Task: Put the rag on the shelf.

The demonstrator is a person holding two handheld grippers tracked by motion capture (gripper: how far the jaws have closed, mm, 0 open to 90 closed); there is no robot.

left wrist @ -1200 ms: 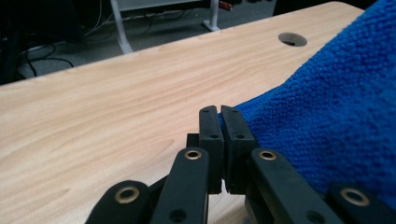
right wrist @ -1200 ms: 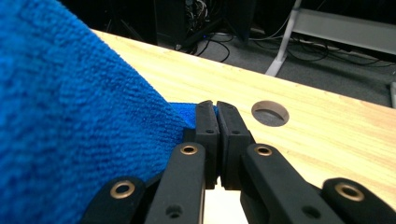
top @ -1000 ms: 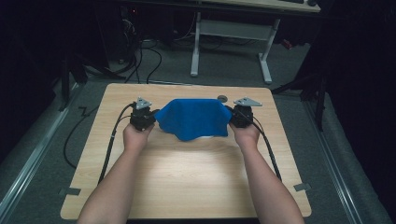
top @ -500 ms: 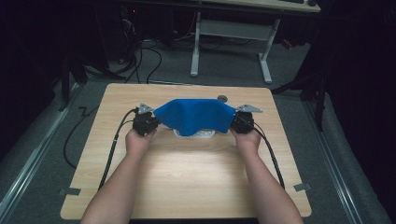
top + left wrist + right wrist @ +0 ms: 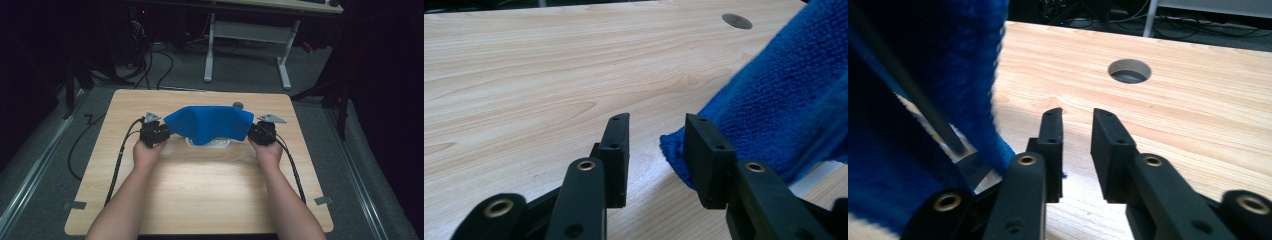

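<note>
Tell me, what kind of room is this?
Probably a lab or workshop set up for recordings: a bare wooden table, black cables strewn across the grey floor, and a white desk frame behind.

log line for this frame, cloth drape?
left tool: open, just released | right tool: open, just released | blue cloth: draped over white object

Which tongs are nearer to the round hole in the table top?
Right. The right tongs sit just right of and below the hole; the left tongs are across the blue cloth.

Fuzzy blue cloth (image 5: 210, 124), matt wooden table (image 5: 200, 185)
</note>
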